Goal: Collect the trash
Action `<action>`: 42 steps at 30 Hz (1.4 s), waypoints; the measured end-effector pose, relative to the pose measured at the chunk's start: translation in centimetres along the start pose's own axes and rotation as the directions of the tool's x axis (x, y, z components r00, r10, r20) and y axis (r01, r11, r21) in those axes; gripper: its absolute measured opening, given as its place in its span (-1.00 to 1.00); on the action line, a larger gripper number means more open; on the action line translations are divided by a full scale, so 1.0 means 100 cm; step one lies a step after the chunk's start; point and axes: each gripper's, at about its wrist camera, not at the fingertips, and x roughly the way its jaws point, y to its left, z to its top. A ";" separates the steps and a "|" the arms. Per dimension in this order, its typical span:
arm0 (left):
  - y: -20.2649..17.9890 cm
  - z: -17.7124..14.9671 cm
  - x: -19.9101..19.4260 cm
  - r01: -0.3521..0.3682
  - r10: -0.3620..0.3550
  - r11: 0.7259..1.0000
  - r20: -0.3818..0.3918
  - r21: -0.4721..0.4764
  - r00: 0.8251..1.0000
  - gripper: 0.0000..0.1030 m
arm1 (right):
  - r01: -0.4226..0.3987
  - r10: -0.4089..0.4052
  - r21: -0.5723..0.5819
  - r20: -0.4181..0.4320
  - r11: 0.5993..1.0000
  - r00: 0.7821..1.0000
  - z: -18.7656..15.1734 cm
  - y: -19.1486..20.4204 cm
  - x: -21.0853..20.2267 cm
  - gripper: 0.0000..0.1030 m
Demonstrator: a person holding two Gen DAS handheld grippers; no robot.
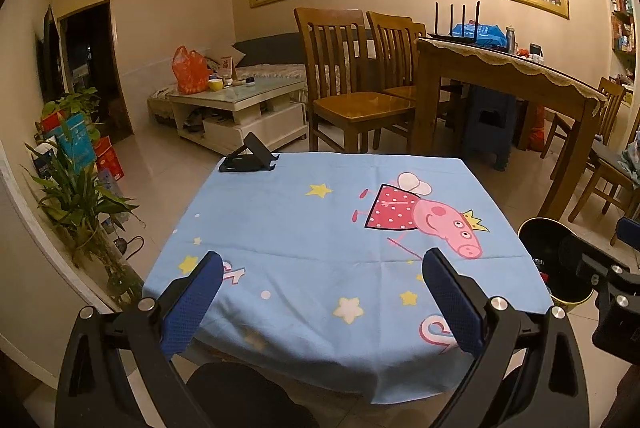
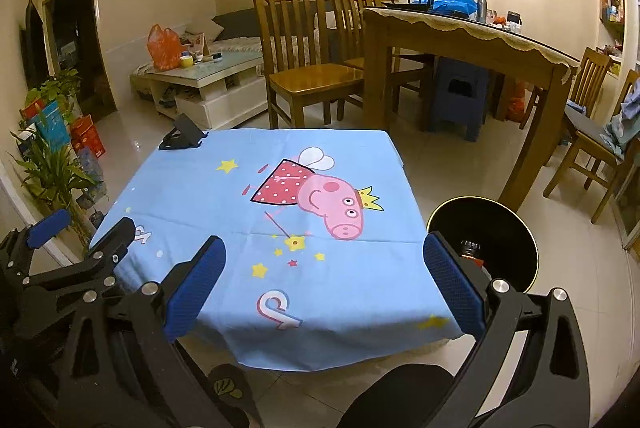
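Right wrist view: one black bin (image 2: 486, 240) on floor just right of blue cloth (image 2: 224, 212), w/ a bottle (image 2: 470, 248) inside; rest of contents unclear. Right gripper (image 2: 324, 280) wide open, empty, at cloth's near edge. Left gripper (image 1: 322, 298) likewise. One phone stand (image 1: 248, 160) on cloth's far-left corner.

Matt cotton tablecloth (image 1: 320, 228), glossy wooden chair (image 1: 352, 108)
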 end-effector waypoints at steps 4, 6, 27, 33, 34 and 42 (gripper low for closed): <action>0.003 -0.001 -0.004 -0.004 0.004 1.000 0.000 -0.010 1.000 0.87 | 0.003 -0.003 -0.003 -0.002 1.000 1.000 -0.003 -0.002 -0.002 0.89; 0.004 -0.001 -0.005 -0.013 0.013 1.000 0.001 -0.011 1.000 0.87 | 0.005 -0.005 -0.005 0.000 1.000 1.000 -0.003 -0.001 -0.001 0.89; 0.002 -0.003 -0.011 0.005 -0.005 1.000 0.022 0.001 1.000 0.87 | 0.023 -0.023 0.001 -0.010 1.000 1.000 -0.004 -0.011 0.007 0.89; 0.002 -0.001 -0.014 -0.005 0.005 1.000 0.030 0.003 1.000 0.87 | 0.022 -0.022 -0.001 0.000 1.000 1.000 -0.003 -0.013 0.004 0.89; 0.002 -0.001 -0.013 -0.007 0.007 1.000 0.028 0.002 1.000 0.87 | 0.023 -0.023 -0.001 0.001 1.000 1.000 -0.003 -0.013 0.004 0.89; 0.004 0.002 -0.013 -0.007 0.007 1.000 0.014 -0.003 1.000 0.87 | 0.023 -0.023 -0.003 0.000 1.000 1.000 -0.003 -0.013 0.004 0.89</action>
